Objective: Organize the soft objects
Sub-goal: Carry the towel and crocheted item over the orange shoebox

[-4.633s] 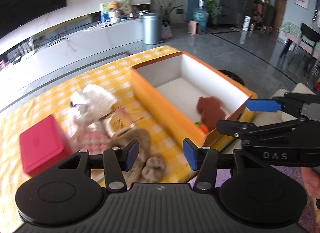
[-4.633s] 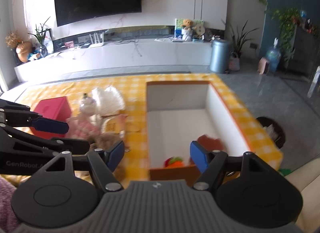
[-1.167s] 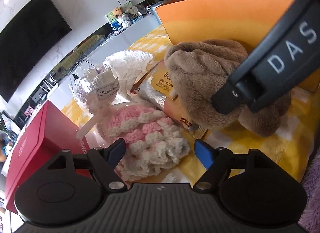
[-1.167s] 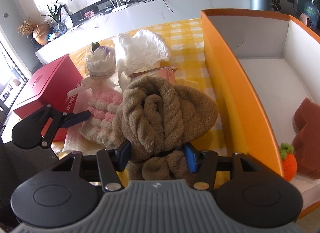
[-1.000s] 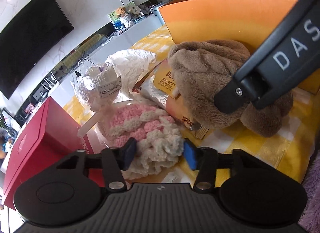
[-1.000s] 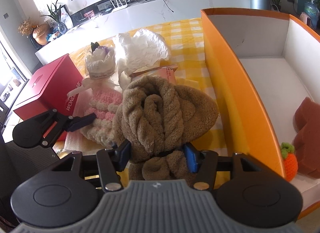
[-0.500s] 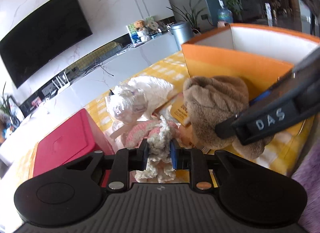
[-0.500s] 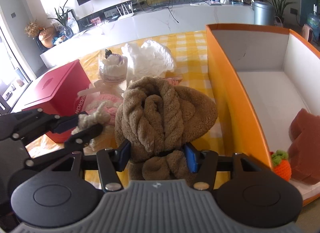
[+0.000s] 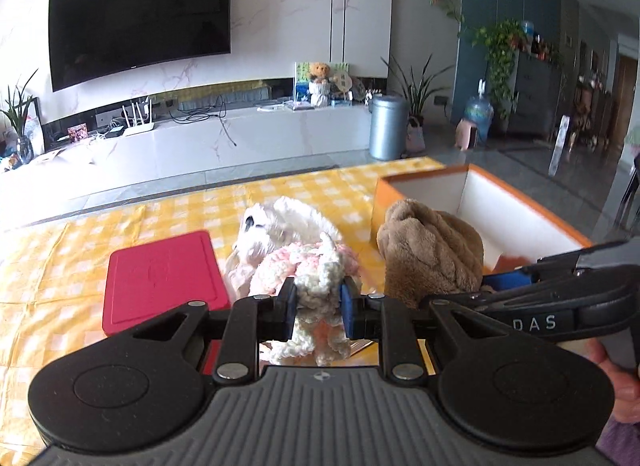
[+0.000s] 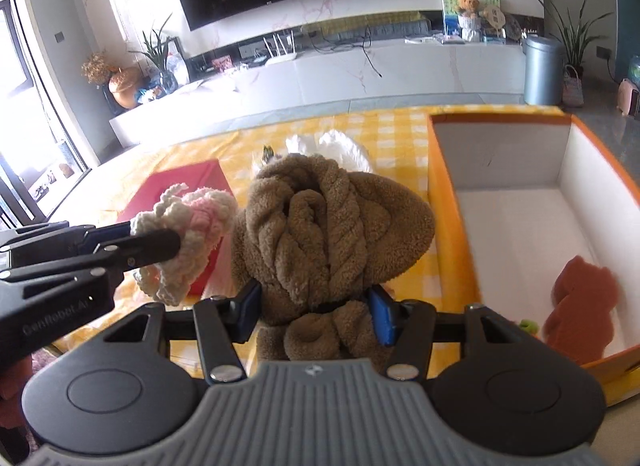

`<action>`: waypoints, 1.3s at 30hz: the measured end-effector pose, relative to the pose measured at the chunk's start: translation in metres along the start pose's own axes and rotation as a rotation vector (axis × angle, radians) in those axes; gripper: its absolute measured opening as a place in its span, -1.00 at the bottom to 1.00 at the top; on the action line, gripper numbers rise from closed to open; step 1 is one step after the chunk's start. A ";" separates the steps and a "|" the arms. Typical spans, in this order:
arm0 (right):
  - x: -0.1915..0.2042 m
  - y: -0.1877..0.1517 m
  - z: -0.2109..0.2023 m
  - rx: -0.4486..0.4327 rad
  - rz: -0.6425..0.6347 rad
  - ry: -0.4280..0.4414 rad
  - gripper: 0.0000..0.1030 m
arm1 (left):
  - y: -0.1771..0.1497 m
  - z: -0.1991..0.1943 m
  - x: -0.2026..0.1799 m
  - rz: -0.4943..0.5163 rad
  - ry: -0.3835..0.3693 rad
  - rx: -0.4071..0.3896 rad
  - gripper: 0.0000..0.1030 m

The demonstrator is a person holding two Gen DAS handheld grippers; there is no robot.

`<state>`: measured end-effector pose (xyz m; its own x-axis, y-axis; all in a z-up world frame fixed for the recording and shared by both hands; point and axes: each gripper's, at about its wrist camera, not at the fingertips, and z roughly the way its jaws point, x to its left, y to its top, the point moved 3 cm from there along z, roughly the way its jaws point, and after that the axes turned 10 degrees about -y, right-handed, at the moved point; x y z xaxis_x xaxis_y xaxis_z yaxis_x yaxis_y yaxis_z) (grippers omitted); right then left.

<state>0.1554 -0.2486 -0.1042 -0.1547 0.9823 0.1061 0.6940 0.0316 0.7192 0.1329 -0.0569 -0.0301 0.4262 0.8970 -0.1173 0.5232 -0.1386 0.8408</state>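
Observation:
My left gripper [image 9: 319, 304] is shut on a pink and cream crochet piece [image 9: 316, 270] and holds it lifted above the yellow checked cloth [image 9: 80, 234]; the piece also shows in the right wrist view [image 10: 188, 221]. My right gripper [image 10: 318, 312] is shut on a brown fleece bundle [image 10: 332, 221], lifted just left of the orange box [image 10: 448, 201]. The bundle also shows in the left wrist view [image 9: 432, 246]. Inside the box lie a reddish-brown soft piece [image 10: 580, 298] and a small orange and green knit item [image 10: 528, 325].
A red flat box [image 9: 160, 278] lies on the cloth at the left. A white wrapped soft bundle [image 9: 280, 221] lies behind the crochet piece. A grey bin [image 9: 386, 125] and a low TV bench stand beyond the table.
My left gripper closed on the crochet piece and lifted it off the cloth. My right gripper raised the brown bundle higher. Both views now look more level across the room.

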 end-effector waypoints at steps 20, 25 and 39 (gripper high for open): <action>-0.118 0.051 -0.062 -0.035 -0.106 -0.292 0.06 | 0.093 0.096 -0.117 0.030 -0.336 0.058 -0.52; -0.152 0.053 -0.035 0.048 -0.078 -0.342 0.06 | 0.083 0.143 -0.136 0.028 -0.362 0.168 -0.52; -0.191 0.028 0.035 0.225 -0.075 -0.348 0.07 | 0.039 0.214 -0.151 0.080 -0.359 0.340 -0.51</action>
<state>0.2290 -0.4285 -0.1289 0.0094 0.9784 -0.2067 0.8323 0.1069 0.5439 0.2470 -0.2872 -0.0929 0.6702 0.6855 -0.2845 0.6645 -0.3835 0.6414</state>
